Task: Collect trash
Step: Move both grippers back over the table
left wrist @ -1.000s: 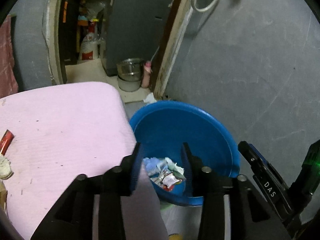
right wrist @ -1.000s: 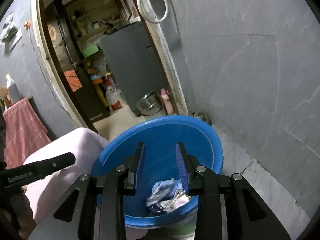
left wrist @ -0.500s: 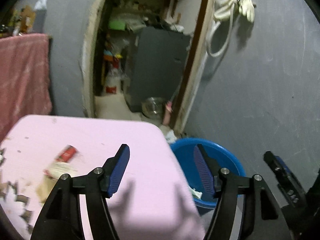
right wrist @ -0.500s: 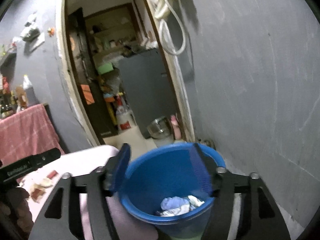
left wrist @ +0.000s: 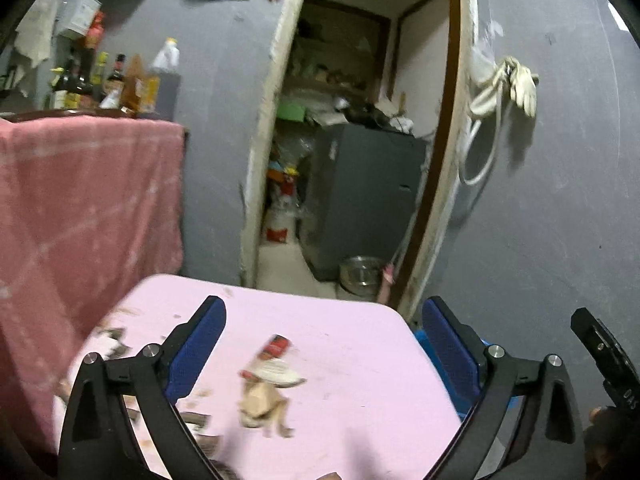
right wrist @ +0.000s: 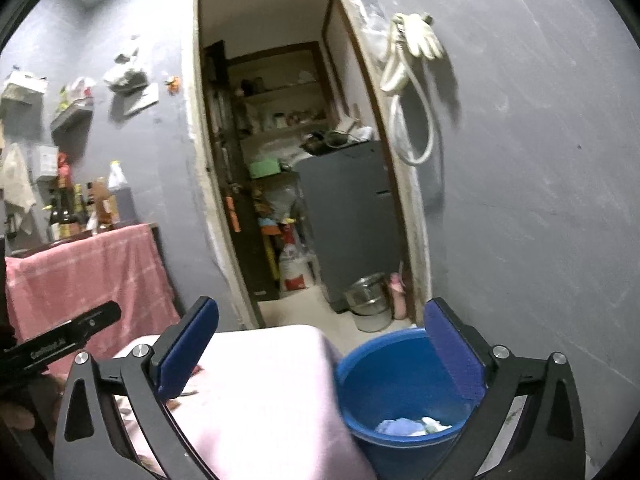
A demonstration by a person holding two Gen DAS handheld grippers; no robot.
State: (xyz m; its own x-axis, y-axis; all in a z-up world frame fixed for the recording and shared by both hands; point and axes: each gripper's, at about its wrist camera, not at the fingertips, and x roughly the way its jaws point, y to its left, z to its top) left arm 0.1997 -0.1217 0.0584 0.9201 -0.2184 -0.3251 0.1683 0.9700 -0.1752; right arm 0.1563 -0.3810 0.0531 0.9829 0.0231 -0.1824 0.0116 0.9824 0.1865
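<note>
My left gripper [left wrist: 324, 348] is open and empty above a pink table [left wrist: 352, 344]. On the table lie a red wrapper [left wrist: 276, 347], a white wrapper [left wrist: 278, 372], a crumpled brown paper [left wrist: 260, 402] and several dark scraps [left wrist: 116, 338] at the left. My right gripper [right wrist: 320, 348] is open and empty, raised over the table's right edge [right wrist: 260, 380] and a blue bucket [right wrist: 384, 368] that holds crumpled white and blue trash [right wrist: 412, 426]. A sliver of the bucket [left wrist: 426, 346] shows beside the table in the left wrist view.
A pink cloth [left wrist: 80, 208] hangs over a stand with bottles [left wrist: 116, 80] at the left. A doorway [left wrist: 352, 160] ahead opens on a storeroom with a grey cabinet [left wrist: 360, 200] and a steel pot [left wrist: 360, 272]. A grey wall [right wrist: 540, 200] runs at the right, with a hose [right wrist: 412, 100] hung on it.
Both grippers have opened wide and risen away from the bucket. The left one has swung left over the table, bringing the wrappers and scraps into view.
</note>
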